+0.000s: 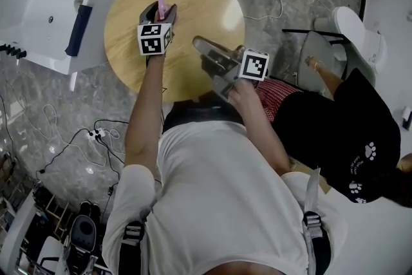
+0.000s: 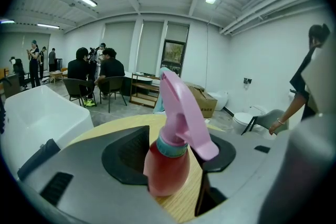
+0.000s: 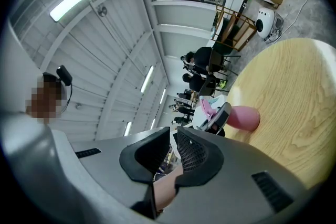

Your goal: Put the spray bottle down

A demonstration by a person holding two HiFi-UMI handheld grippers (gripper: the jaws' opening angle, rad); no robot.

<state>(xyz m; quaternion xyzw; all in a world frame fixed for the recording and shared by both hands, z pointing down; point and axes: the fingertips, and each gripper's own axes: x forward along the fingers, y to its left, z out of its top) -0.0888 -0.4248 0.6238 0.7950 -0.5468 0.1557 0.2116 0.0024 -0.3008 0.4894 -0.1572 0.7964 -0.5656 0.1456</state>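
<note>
The left gripper (image 1: 158,12) was clamped on the spray bottle (image 2: 173,139). Its two dark pads (image 2: 128,157) pressed the red body from either side, just under the teal collar. The pink trigger head rose above the fingers and leaned out past the right-hand one. The bottle stood upright between the fingers over the round wooden table (image 1: 206,3). From the right gripper view its rounded base looked to be at or very near the tabletop, but contact could not be confirmed.

The right gripper (image 3: 174,150) sat off to the side of the left fingers with its jaws drawn nearly together on nothing. It was well clear of the bottle and had no part in this step.

To set the bottle down well, the fingers would probably need to lower straight down, keeping the body vertical until the base sat flat on the wood. The body is rounded and the head is heavy and offset, so any tilt at release would likely tip the bottle toward the trigger side. The pads should part evenly and only a little at first, so neither one drags the bottle sideways. The fingers should then back out level, below the overhanging trigger rather than lifting up into it.
</note>
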